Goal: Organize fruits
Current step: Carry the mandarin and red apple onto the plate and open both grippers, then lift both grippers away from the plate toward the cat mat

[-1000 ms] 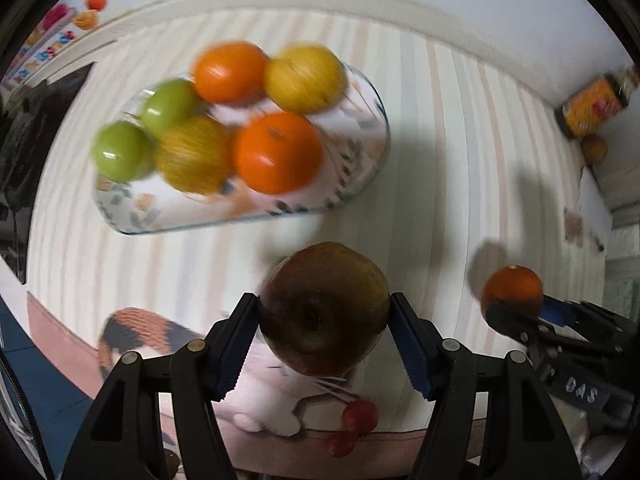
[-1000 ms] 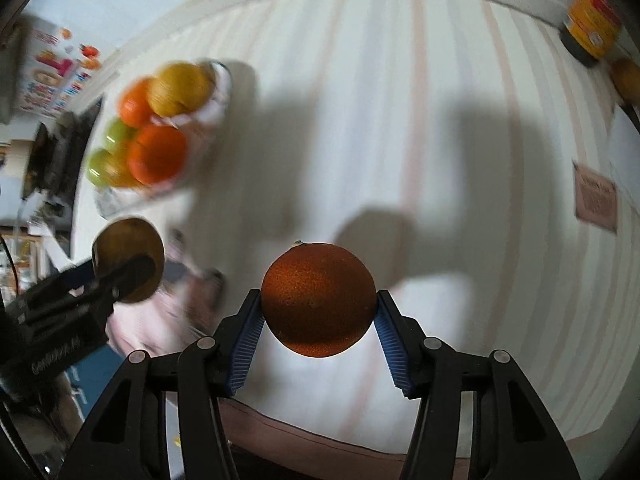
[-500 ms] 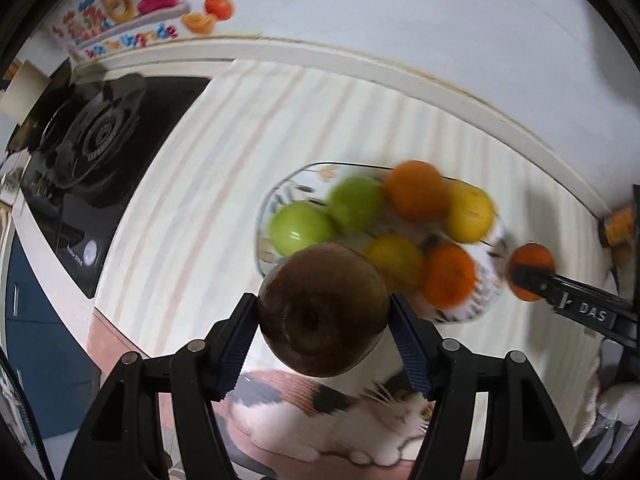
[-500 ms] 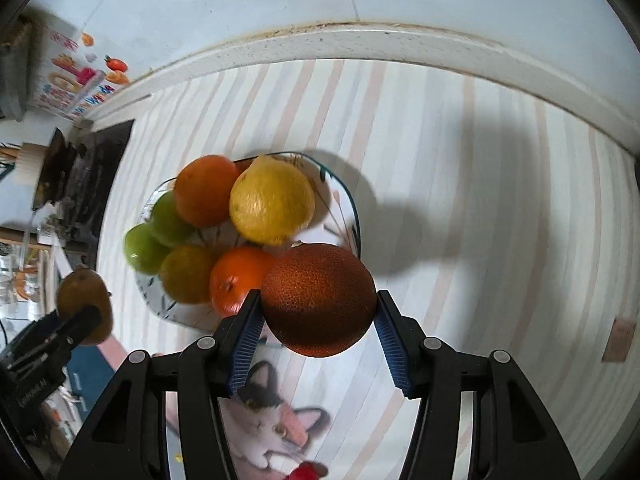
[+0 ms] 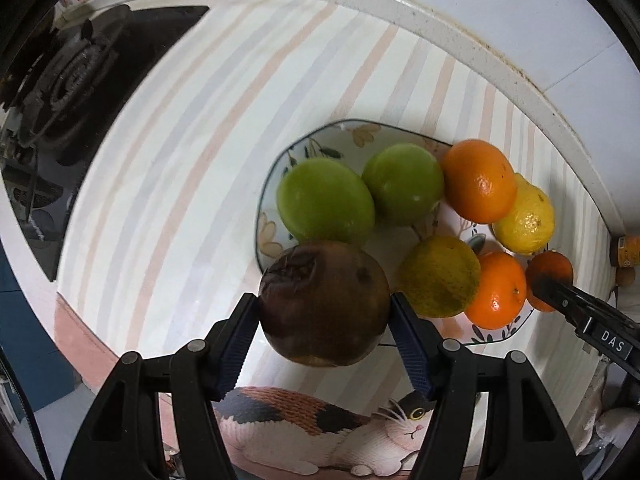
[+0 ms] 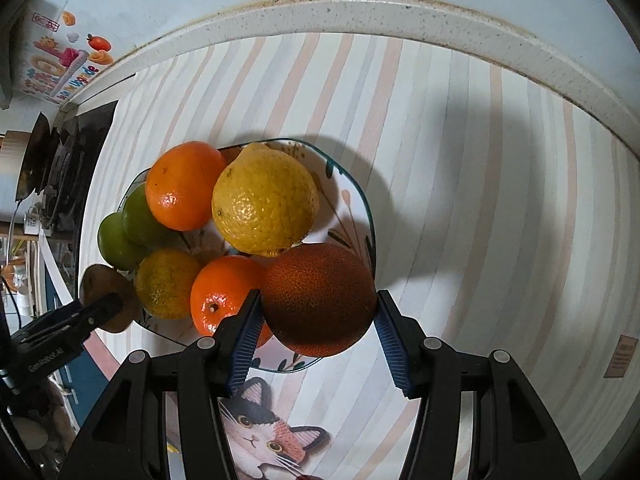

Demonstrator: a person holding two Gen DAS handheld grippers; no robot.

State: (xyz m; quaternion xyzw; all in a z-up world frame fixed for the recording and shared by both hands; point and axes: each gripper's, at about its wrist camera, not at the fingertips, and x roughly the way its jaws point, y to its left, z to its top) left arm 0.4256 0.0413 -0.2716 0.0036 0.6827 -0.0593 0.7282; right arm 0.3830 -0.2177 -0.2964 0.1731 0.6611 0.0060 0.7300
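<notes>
Fruits filled a patterned plate on the striped counter, and two more hung at its near edge, one in each claw. Going by size, the counter came first, its cloth running from a black stove at far left to a pale raised lip against the wall. The plate sat mid-counter, carrying two green apples, two bright oranges, a lemon and a yellow-green citrus, packed touching each other.

The left claw was clenched on a brown, bruised apple, held over the plate's near-left rim, just beside a green apple. The right claw gripped a dark orange over the near-right rim, next to the lemon and a bright orange. Both were probably held there because bare plate showed only at those edges; the middle was taken.

Whether either held fruit touched the plate could not be told, since each one hid the spot beneath it. The plate's near rim was partly covered by claws and fruit. A cat picture on the cloth was cut off at the bottom edge, and a jar at far right was barely visible.
</notes>
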